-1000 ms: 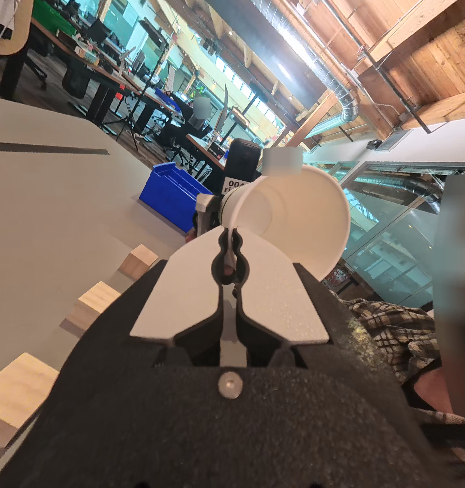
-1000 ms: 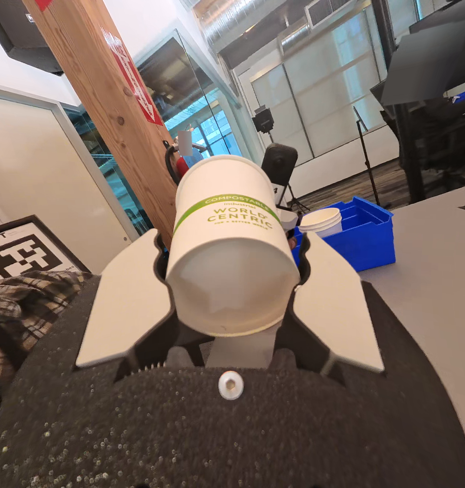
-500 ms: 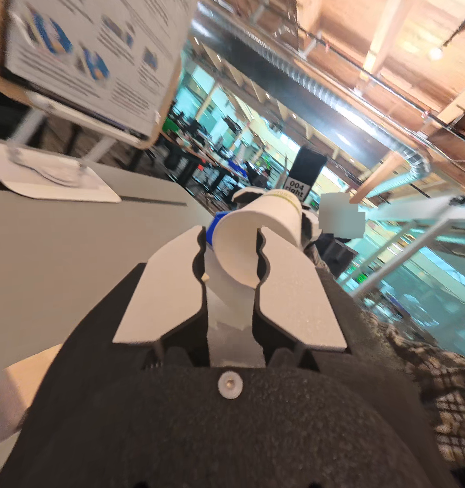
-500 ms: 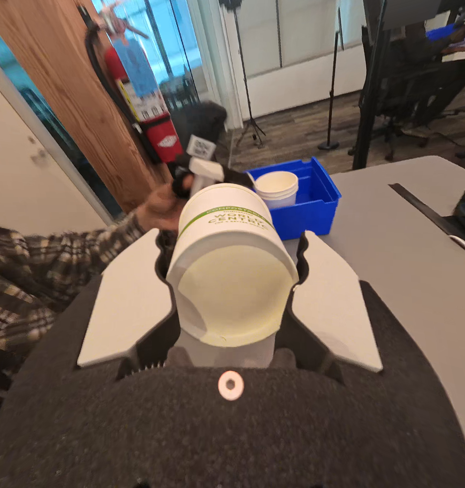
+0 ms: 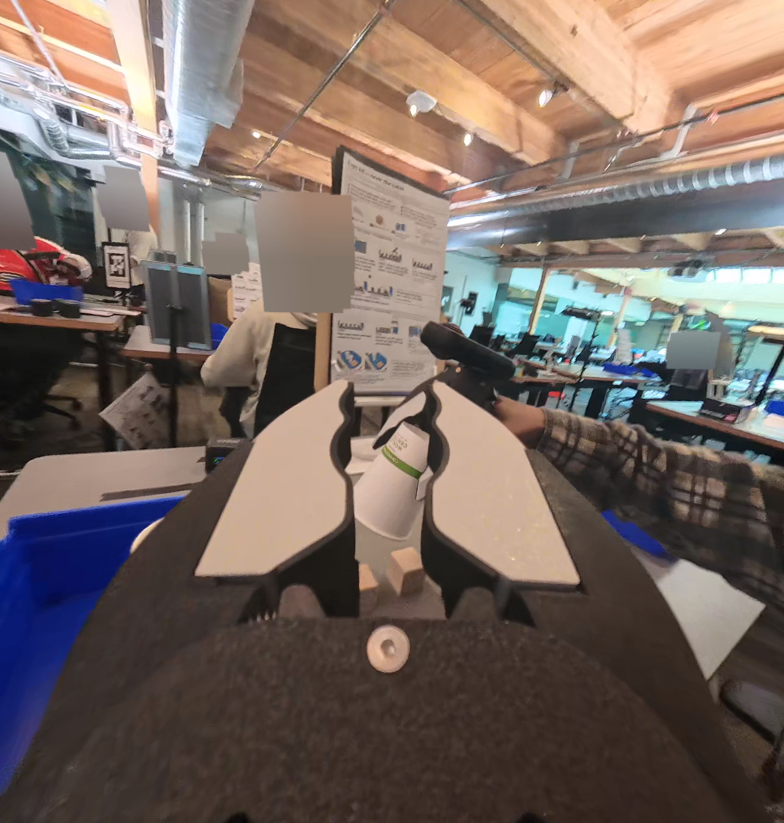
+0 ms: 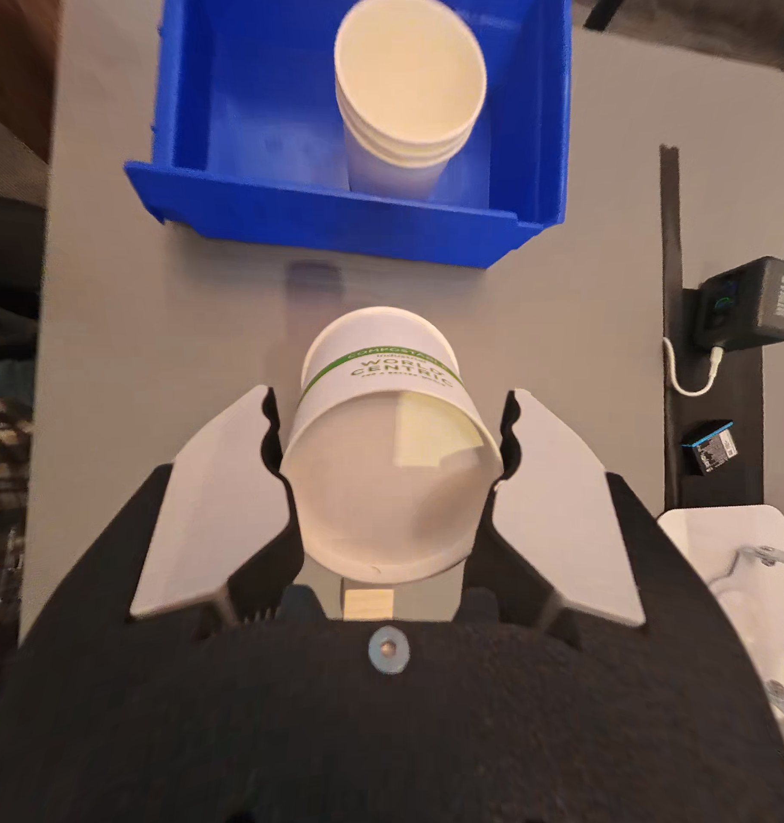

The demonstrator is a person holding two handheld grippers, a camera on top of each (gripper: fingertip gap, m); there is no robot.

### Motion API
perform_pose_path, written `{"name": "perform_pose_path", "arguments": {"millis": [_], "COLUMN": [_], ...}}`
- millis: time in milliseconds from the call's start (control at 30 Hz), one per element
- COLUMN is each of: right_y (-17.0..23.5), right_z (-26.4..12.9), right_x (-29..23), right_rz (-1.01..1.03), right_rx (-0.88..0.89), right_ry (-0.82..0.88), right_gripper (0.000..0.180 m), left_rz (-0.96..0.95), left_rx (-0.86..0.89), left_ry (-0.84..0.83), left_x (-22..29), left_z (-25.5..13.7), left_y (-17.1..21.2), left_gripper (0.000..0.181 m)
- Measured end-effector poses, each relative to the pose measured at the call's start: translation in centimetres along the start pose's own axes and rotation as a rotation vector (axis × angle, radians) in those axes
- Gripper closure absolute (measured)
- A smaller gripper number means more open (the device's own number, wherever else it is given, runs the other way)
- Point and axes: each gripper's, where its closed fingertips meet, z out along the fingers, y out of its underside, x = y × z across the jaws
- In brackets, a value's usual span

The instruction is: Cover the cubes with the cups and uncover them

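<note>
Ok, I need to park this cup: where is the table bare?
Bare table lies between the blue bin and the held cup, and leftward to the edge. The right side is crowded: black charger, battery, white base.

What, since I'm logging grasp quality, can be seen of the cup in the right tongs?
The paper cup is white with a green band and printing near its base. The right tongs clamp its sides near that end, the recessed base facing the right wrist camera. It hangs inverted and tilted, mouth down over the grey table, above the wooden cubes. Whether its rim touches anything cannot be told.
</note>
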Motion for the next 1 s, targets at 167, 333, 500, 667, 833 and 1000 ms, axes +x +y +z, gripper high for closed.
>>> {"name": "perform_pose_path", "arguments": {"millis": [167, 333, 500, 667, 833, 1000], "right_y": [0.8, 1.3, 2.1, 2.9, 3.6, 3.6], "right_z": [4.2, 6.8, 8.6, 10.4, 11.7, 12.2], "right_x": [-0.3, -0.9, -1.3, -1.7, -1.9, -1.9], "right_rz": [-0.006, -0.016, -0.033, -0.052, -0.072, -0.07], "right_rx": [-0.149, -0.227, -0.294, -0.34, -0.38, -0.372], "right_ry": [-0.019, -0.053, -0.075, -0.092, -0.103, -0.115], "right_gripper": [0.084, 0.084, 0.084, 0.084, 0.084, 0.083], "left_rz": [0.034, 0.046, 0.052, 0.07, 0.069, 0.072], "left_rx": [-0.138, -0.153, -0.138, -0.139, -0.146, -0.153], "left_ry": [0.01, 0.051, 0.049, 0.041, 0.049, 0.05], "left_x": [-0.4, 0.1, 0.0, 0.1, 0.2, 0.2], "left_z": [0.2, 0.4, 0.2, 0.1, 0.2, 0.3], "left_y": [3.6, 3.4, 3.0, 2.9, 3.2, 3.3], "left_gripper": [0.151, 0.152, 0.152, 0.152, 0.152, 0.152]}}
